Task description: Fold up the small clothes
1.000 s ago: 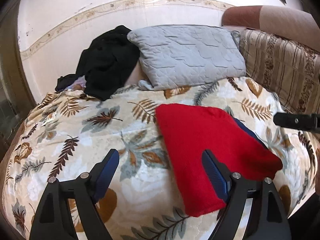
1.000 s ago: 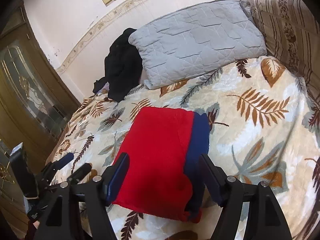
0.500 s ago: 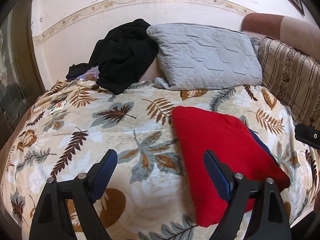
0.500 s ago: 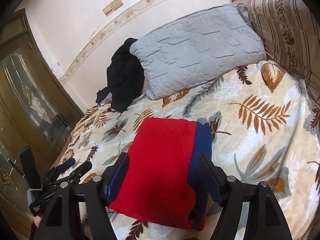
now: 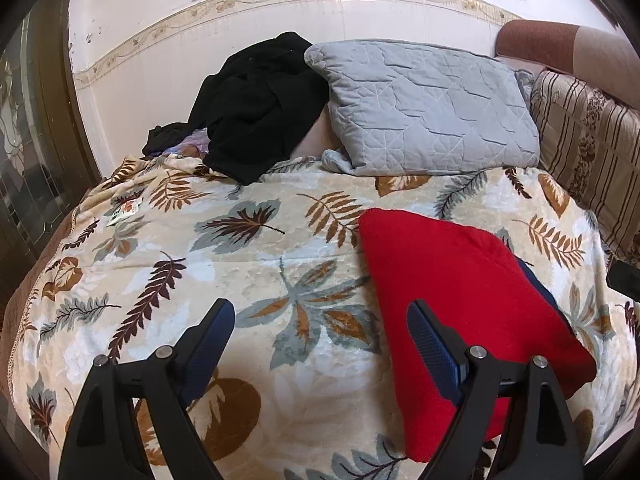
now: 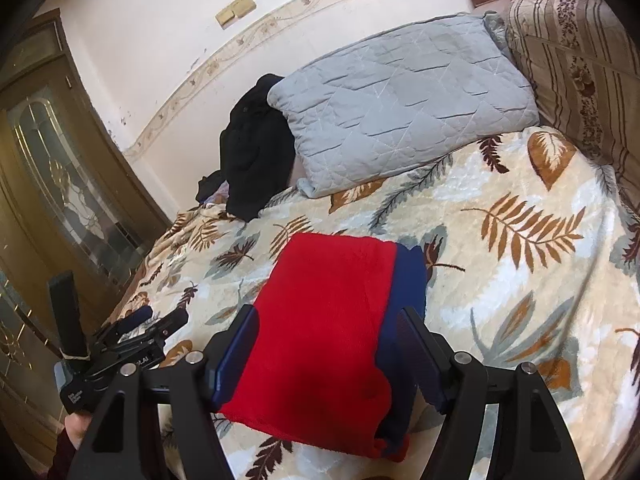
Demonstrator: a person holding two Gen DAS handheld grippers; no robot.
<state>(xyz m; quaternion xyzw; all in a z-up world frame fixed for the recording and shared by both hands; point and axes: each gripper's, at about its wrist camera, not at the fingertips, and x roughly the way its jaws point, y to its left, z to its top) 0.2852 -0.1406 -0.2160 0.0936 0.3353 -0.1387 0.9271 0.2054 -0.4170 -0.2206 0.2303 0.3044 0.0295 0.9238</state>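
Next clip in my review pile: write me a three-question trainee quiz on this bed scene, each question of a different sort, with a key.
1. True or false: the folded red knit garment with a navy blue layer showing along one side lies flat on the leaf-patterned blanket.
2. What leans against the wall beside the grey quilted pillow? A) black clothing B) a towel C) a basket
3. Fill in: the left gripper has its fingers ____, holding nothing.

Key: 1 true; 2 A; 3 open

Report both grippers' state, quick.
Left gripper: open, holding nothing, over the leaf-print blanket.
Right gripper: open, holding nothing, above the red garment.
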